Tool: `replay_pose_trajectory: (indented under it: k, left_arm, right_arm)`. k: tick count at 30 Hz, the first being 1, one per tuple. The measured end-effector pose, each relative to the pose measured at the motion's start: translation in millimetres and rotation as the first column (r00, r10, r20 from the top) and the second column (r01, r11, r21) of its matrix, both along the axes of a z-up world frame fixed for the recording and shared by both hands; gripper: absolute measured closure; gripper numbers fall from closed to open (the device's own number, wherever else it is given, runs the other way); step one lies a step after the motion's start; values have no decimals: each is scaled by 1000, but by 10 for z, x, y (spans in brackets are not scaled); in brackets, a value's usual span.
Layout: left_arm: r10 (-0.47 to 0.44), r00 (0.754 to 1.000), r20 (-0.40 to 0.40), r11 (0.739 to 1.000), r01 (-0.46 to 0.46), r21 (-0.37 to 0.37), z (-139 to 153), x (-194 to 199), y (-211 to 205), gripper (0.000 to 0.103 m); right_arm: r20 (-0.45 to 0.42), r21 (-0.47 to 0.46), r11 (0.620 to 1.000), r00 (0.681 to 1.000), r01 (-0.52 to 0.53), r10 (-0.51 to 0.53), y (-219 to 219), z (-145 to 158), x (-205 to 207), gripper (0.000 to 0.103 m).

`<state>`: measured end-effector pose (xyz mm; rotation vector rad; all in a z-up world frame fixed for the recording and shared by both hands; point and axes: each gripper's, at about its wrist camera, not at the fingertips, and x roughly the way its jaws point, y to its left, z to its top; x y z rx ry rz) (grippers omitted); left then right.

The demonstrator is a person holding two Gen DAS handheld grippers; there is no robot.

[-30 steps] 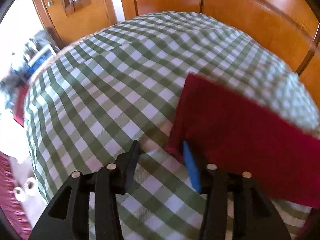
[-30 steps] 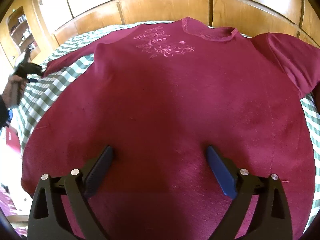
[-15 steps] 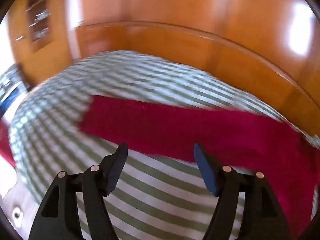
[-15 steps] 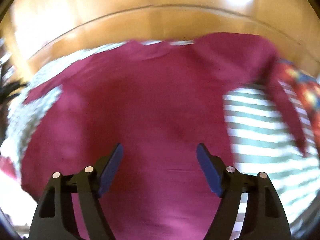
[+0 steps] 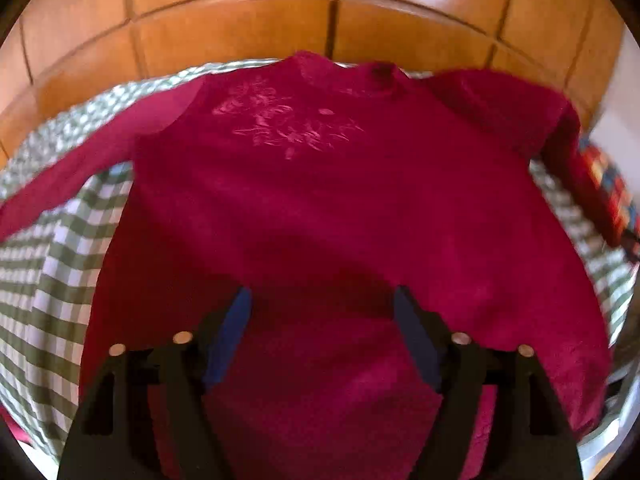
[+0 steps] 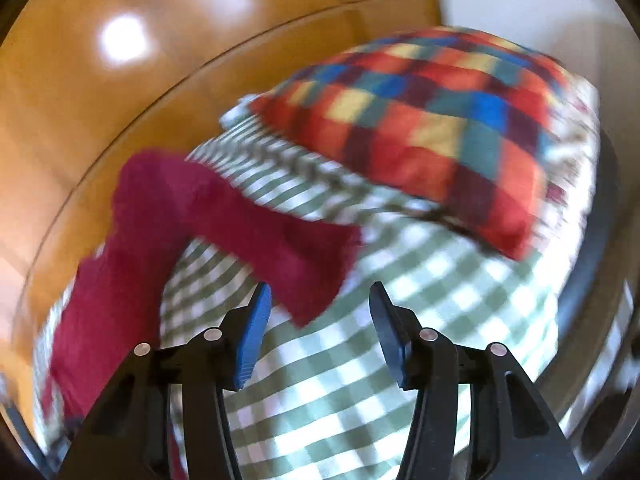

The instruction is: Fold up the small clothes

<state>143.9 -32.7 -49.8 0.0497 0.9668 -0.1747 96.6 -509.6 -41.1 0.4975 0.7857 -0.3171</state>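
The red sweater (image 5: 320, 208) lies flat mid-frame on the green checked cover (image 5: 60, 264), wooden panelling (image 5: 240, 32) behind. Left gripper (image 5: 322, 300) is opening above it, empty. Right gripper (image 6: 320, 294) is closing, empty, at the sleeve (image 6: 280, 248); plaid pillow (image 6: 432, 128) upper right.

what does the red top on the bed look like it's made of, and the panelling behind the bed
The red top looks like a soft knit or fleecy fabric, matte and slightly fuzzy, with a paler embroidered or printed flower motif on the chest; blur leaves the exact weave open. The panelling looks like varnished wood or wood veneer: orange-brown, glossy, with bright light reflections and dark seams between panels.
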Motion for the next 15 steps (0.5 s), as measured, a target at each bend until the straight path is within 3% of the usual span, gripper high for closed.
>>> replay_pose_trajectory:
  k: [2, 4, 5, 7, 10, 15]
  left_arm:
    - [-4, 1000, 3, 1000, 4, 29, -28, -10, -42, 23]
    - [14, 1000, -16, 1000, -14, 4, -66, -1, 49, 20]
    - [25, 999, -28, 999, -26, -27, -74, -4, 92, 20]
    - [24, 999, -29, 999, -25, -37, -68, -18, 118, 20]
    - [21, 1000, -16, 1000, -22, -23, -109, -23, 80, 19]
    - [28, 1000, -10, 999, -29, -25, -175, 21, 73, 15]
  right_arm:
    - [-41, -96, 992, 996, -82, 78, 164, -53, 149, 44]
    - [-96, -189, 976, 992, -105, 88, 245, -143, 311, 46]
    - [-117, -216, 972, 991, -95, 71, 236, -178, 366, 67]
    - [-133, -221, 973, 990, -71, 42, 127, -205, 461, 89]
    - [-56, -200, 979, 998, -33, 22, -42, 36, 404, 92]
    - [144, -49, 997, 988, -55, 62, -323, 801, 182, 92]
